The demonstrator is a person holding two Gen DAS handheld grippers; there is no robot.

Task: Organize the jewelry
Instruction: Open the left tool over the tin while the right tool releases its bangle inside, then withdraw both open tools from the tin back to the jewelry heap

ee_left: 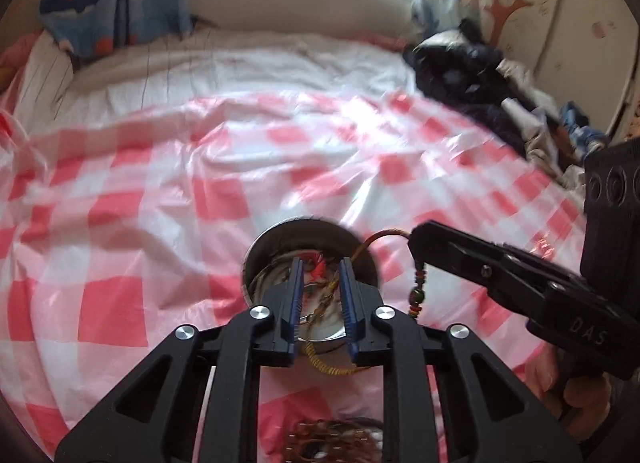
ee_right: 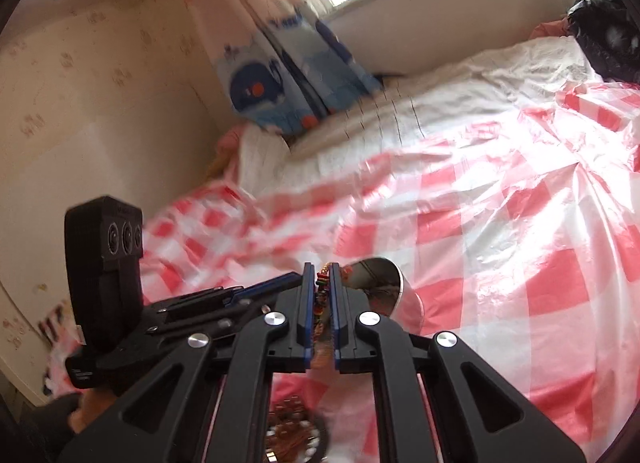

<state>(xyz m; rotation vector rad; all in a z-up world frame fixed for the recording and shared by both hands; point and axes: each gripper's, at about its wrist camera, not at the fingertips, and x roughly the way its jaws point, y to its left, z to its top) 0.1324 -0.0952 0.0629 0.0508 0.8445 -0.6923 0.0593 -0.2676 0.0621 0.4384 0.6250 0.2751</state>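
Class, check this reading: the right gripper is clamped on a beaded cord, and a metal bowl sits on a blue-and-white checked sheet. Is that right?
One detail is wrong: the checked sheet is red and white, not blue and white, as the left wrist view shows. The rest stands: the right gripper is clamped on the beaded cord, and the metal bowl sits on that sheet.

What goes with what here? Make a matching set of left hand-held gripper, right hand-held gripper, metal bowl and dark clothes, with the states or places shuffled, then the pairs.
1. left hand-held gripper
2. right hand-held gripper
3. metal bowl
4. dark clothes

a. heaped at the far side of the bed
b. shut on the beaded cord
c. standing on the checked sheet
d. jaws apart, aimed into the bowl

Pairs: 1-d, 2-b, 3-c, 4-a
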